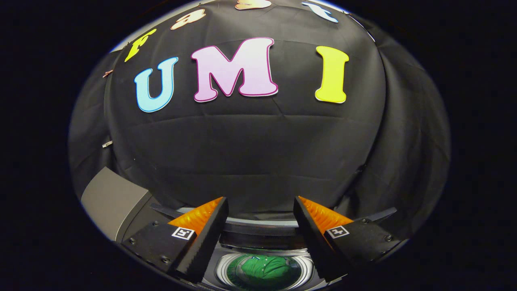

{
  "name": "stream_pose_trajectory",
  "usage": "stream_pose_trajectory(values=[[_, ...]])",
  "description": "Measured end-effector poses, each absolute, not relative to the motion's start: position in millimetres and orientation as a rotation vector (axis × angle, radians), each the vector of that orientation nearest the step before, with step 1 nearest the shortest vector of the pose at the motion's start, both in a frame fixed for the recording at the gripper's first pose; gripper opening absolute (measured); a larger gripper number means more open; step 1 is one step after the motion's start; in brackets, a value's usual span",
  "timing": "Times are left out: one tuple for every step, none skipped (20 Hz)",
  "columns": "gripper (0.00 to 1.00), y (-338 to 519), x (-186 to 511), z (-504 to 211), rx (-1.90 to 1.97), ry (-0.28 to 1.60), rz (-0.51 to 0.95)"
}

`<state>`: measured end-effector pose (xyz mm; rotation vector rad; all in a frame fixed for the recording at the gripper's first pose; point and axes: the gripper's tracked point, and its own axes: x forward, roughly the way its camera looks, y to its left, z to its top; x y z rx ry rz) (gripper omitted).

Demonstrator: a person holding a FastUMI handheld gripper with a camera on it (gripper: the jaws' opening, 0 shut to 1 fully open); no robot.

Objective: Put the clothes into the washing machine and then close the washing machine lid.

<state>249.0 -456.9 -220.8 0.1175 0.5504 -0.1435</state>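
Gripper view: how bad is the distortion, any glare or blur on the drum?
Gripper view: strong fisheye bowing, the booth wall bulges like a dome; the open gripper is sharp; the washing machine rim curves; a bright ring of glare circles the drum around the green garment, which stays legible; lighting even, no motion blur.

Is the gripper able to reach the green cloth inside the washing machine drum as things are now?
Probably yes. The gripper has its fingers open with nothing between them, and the green cloth lies below them in the round open drum, uncovered.
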Motion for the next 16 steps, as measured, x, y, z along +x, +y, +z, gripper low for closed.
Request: stream_pose_trajectory(values=[[1.0,-455.6,244.8,-220.5,0.116,0.552,-0.143],[1.0,-454.3,240.7,-220.4,0.115,0.551,-0.143],[1.0,-453.1,236.0,-220.6,0.114,0.55,-0.144],[1.0,-452.1,231.8,-219.7,0.113,0.55,-0.145],[1.0,-451.7,226.4,-219.3,0.111,0.547,-0.146],[1.0,-451.6,225.4,-219.1,0.108,0.543,-0.146],[1.0,-451.1,225.1,-219.2,0.106,0.539,-0.145],[1.0,-450.4,223.3,-219.3,0.105,0.537,-0.147],[1.0,-449.9,220.0,-220.3,0.106,0.537,-0.15],[1.0,-448.9,216.4,-220.0,0.105,0.536,-0.153],[1.0,-448.1,210.2,-219.6,0.102,0.533,-0.153],[1.0,-447.1,205.3,-219.1,0.102,0.533,-0.153],[1.0,-446.3,201.6,-220.1,0.102,0.534,-0.153],[1.0,-445.6,199.7,-220.4,0.102,0.536,-0.153],[1.0,-445.3,198.2,-221.0,0.102,0.536,-0.153],[1.0,-444.5,195.8,-221.1,0.102,0.537,-0.153]])
